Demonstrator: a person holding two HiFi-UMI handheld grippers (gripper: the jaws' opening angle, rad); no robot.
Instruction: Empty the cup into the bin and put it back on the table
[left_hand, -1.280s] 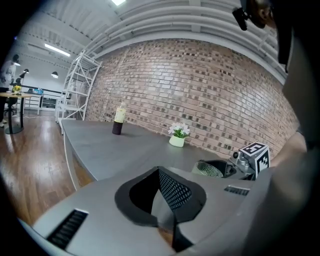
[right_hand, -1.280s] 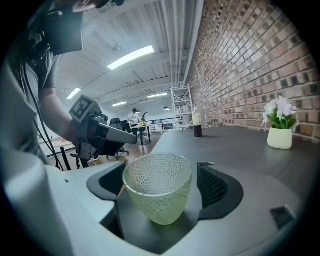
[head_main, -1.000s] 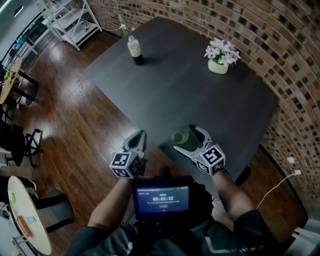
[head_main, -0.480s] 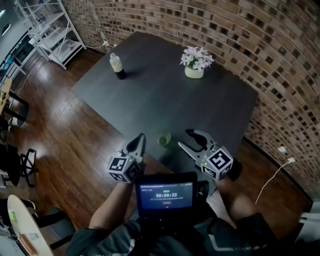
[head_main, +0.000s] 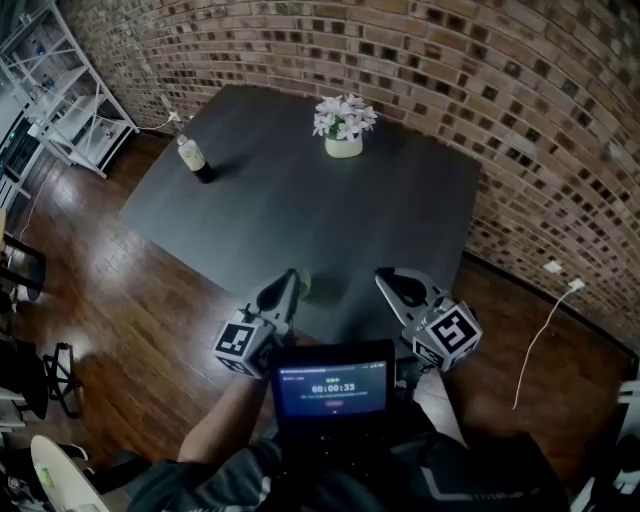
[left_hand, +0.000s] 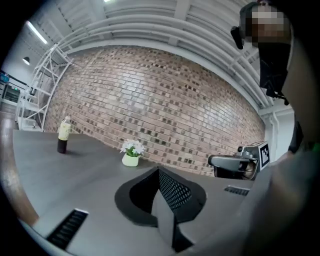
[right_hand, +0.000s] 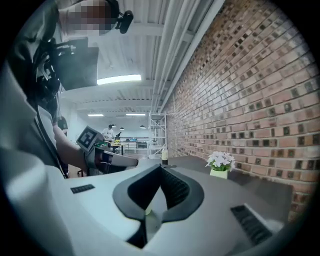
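Left tongs (head_main: 289, 279) pressed together, empty — right tongs (head_main: 387, 277) just closed on nothing — cup (head_main: 306, 288) free beside the left pair

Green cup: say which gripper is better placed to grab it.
Probably left. In the head view the left gripper appears right beside the green cup; the right gripper is farther off. Both jaws are shut.

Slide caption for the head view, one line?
Green cup standing at the dark table's near edge, between two empty claws: left claw shut, right claw just closed on nothing.
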